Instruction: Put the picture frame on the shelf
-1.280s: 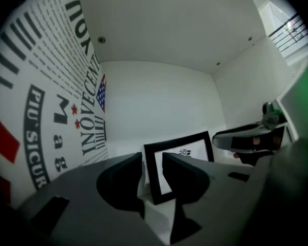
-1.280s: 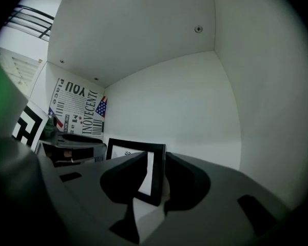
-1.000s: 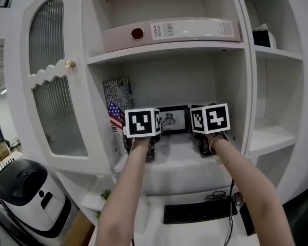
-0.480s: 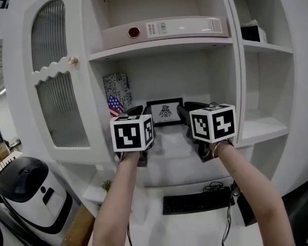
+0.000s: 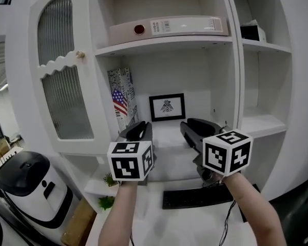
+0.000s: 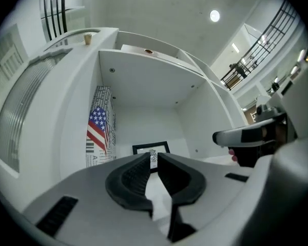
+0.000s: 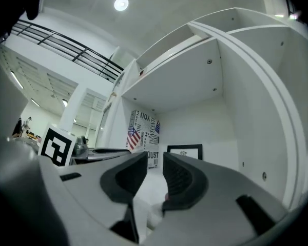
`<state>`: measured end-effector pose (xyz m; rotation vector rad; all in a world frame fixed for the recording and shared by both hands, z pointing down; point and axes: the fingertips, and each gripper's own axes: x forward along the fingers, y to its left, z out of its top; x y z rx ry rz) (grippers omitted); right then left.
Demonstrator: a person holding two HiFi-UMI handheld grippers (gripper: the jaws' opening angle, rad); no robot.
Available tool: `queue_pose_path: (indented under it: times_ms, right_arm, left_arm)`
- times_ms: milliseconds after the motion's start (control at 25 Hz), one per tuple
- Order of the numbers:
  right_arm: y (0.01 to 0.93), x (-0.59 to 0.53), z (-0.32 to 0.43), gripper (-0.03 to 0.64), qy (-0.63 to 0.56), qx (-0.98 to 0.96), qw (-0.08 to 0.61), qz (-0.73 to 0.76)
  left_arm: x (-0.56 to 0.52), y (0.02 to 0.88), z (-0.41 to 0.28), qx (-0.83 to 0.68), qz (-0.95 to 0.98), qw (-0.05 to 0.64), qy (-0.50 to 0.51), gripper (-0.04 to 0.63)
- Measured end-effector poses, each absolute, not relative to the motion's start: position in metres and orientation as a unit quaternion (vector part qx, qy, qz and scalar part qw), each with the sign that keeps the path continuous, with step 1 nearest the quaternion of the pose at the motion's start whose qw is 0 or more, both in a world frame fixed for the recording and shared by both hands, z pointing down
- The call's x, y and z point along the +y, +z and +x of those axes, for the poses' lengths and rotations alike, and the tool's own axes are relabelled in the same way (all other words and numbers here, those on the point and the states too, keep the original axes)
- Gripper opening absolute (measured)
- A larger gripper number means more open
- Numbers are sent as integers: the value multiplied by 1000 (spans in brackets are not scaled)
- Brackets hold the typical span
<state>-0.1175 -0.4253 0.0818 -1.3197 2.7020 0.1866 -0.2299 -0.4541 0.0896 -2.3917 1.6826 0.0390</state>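
Picture frame [image 5: 167,107] stands mid-picture at shelf [image 5: 167,133] back; we judge it light, stiff, fragile, best grabbed by side edges. Left gripper [image 5: 138,130] jaws have just been closing, empty; right gripper [image 5: 199,127] jaws apart, empty.

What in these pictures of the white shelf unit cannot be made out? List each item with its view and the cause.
1. Drawing inside the picture frame: head view, too small to read.
2. Print on the binder label: head view, too small.
3. Dark thing on the right-hand shelf: head view, too small and dark to identify.
4. Right end of the keyboard: head view, covered by the person's right forearm.
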Motion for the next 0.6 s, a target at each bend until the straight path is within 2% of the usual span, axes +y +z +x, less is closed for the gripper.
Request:
queue_pose_path:
  times_ms: [240,600]
  right_arm:
    - [109,-397,-108,87,49,892,83,-443]
    - [155,-374,-96,41,28,887,80,-454]
  left_arm:
    - [-420,125,-232,565,-816,124,0,32]
    - [-395,183,-246,565,-821,87,-4,32]
